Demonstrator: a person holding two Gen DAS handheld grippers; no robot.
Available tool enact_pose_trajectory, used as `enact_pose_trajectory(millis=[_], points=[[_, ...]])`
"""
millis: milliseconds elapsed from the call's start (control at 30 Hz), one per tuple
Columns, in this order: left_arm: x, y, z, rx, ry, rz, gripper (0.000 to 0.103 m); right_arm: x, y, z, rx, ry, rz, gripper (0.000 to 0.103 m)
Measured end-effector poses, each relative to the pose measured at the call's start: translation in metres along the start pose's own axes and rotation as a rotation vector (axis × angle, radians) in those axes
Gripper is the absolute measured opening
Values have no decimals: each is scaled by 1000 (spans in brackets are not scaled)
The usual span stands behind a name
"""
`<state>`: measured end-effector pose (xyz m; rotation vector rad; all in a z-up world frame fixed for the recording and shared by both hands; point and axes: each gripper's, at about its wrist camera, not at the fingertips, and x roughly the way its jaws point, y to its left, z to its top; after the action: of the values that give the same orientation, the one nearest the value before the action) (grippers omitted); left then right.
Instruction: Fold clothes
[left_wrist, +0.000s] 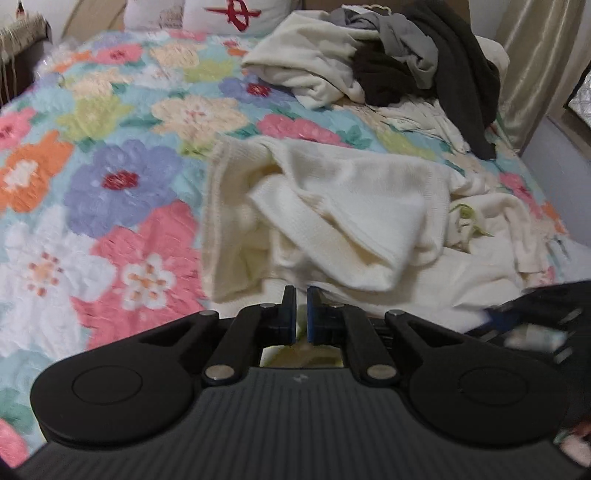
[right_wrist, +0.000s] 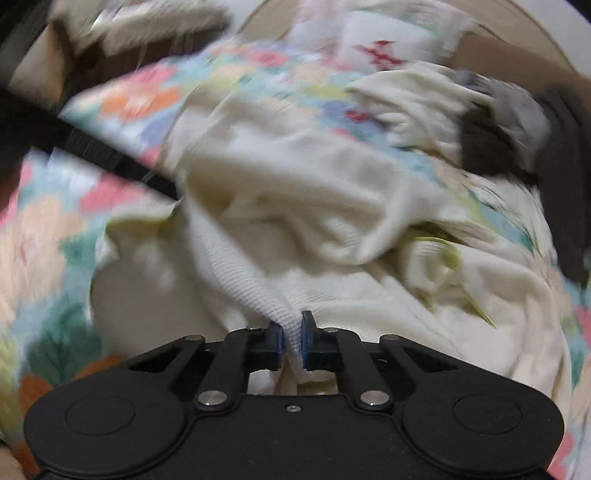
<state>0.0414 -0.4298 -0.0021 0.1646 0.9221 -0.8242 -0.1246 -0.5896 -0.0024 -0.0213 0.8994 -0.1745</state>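
A cream knit garment (left_wrist: 332, 221) lies crumpled on the flowered bedspread (left_wrist: 122, 184), one ribbed cuff folded over its middle. In the left wrist view my left gripper (left_wrist: 301, 310) is at the garment's near edge, pads almost together with a thin pale strip of cloth between them. In the right wrist view, which is blurred, my right gripper (right_wrist: 291, 336) is shut on a ribbed hem of the same cream garment (right_wrist: 295, 192), which runs up from the pads. The right gripper (left_wrist: 532, 317) also shows as a dark blur at the right edge of the left wrist view.
A heap of cream, grey and dark brown clothes (left_wrist: 388, 59) lies at the far right of the bed. Pillows (left_wrist: 221, 14) stand at the head. A curtain (left_wrist: 532, 62) hangs right of the bed. A dark blurred bar (right_wrist: 92, 147) crosses the right view's upper left.
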Motion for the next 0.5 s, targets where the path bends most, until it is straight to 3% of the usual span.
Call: enact_pose_trajectory(millis=[100,300,500], points=[[3,-3,-3,43,17,51,5,-33,-23,-5,99,-40,-26,2],[24,-4,-7,69,103,115,5,-74,-62,-15,75,-56,-211,2],[0,-14,-13,88,62,92,6,-98,-106,-28,84,-63,-334,2]])
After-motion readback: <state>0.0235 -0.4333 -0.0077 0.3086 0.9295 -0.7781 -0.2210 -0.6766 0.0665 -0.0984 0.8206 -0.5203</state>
